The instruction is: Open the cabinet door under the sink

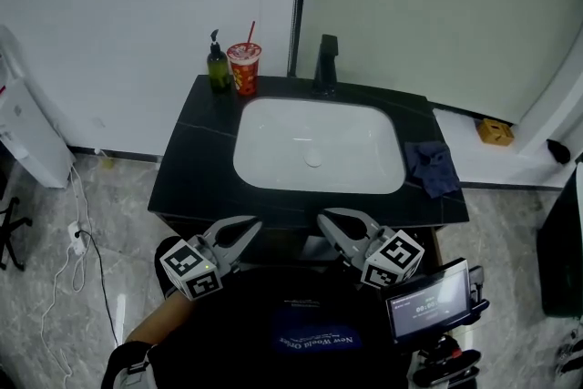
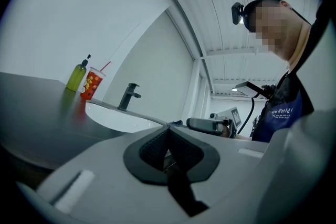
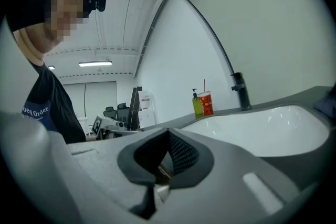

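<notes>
The cabinet under the sink is hidden below the black countertop (image 1: 196, 182), so I see no door in any view. My left gripper (image 1: 253, 224) hangs at the counter's near edge, left of centre, jaws together and empty. My right gripper (image 1: 324, 217) hangs right of centre at the same edge, also shut on nothing. Their tips point toward each other with a gap between them. In the left gripper view the left gripper (image 2: 168, 129) shows its dark pads meeting, and the right gripper (image 3: 168, 132) shows the same in its own view.
A white basin (image 1: 314, 146) fills the counter's middle, with a black tap (image 1: 325, 64) behind it. A green soap bottle (image 1: 218, 66) and a red cup with a straw (image 1: 244, 66) stand at the back left. A blue cloth (image 1: 434, 167) lies at the right.
</notes>
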Demonstrator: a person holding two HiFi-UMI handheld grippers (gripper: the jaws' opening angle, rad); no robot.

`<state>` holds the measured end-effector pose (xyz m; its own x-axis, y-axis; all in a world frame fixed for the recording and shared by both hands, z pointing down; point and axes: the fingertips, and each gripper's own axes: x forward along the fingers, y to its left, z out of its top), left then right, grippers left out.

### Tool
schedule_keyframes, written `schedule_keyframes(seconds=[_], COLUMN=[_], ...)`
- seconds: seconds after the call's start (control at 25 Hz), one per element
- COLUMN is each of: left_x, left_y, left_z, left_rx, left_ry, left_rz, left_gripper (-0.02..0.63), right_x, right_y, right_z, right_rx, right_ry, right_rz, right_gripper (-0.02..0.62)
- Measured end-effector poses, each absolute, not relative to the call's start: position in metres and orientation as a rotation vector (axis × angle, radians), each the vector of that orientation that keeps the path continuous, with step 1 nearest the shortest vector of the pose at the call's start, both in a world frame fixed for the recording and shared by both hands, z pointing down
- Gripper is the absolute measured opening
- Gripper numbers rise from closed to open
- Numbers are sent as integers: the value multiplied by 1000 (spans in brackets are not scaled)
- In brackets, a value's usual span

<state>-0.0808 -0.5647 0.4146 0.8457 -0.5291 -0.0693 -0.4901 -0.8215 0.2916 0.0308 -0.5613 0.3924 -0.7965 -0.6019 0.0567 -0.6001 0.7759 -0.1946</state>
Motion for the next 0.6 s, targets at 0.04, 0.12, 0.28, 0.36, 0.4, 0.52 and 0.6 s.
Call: schedule_keyframes(seconds=[0.04,0.12,0.28,0.36,0.4,0.52,0.6], left_x=[-80,-79,-85,-89,-90,-92,-92], left_y=[-565,-564,-561,-561,-561,-562,-562], left_z=[415,414,411,410,409,408,408], left_rx=[2758,2758,2765,2763,2762,2764,2766], left_ry=[-776,-774,-789,-799,-802,-806,-804], left_rz=[-209,-208,-214,-219,-221,-228,-229], left_gripper=[6,6,6,6,6,5,5], right_x=[32,34,34,33,32,32,32], right_y=[-562,-563,-563,-564,-564,-566,-566], right_z=[392,390,391,393,393,394,395], right_rx=[-1005,-1018,-1050,-1067,-1074,-1084,-1085], right_ry=[2941,2921,2918,2928,2932,2935,2940], right_rz=[-322,-319,-295,-288,-287,-293,-293], right_gripper=[2,2,2,2,2,0,0])
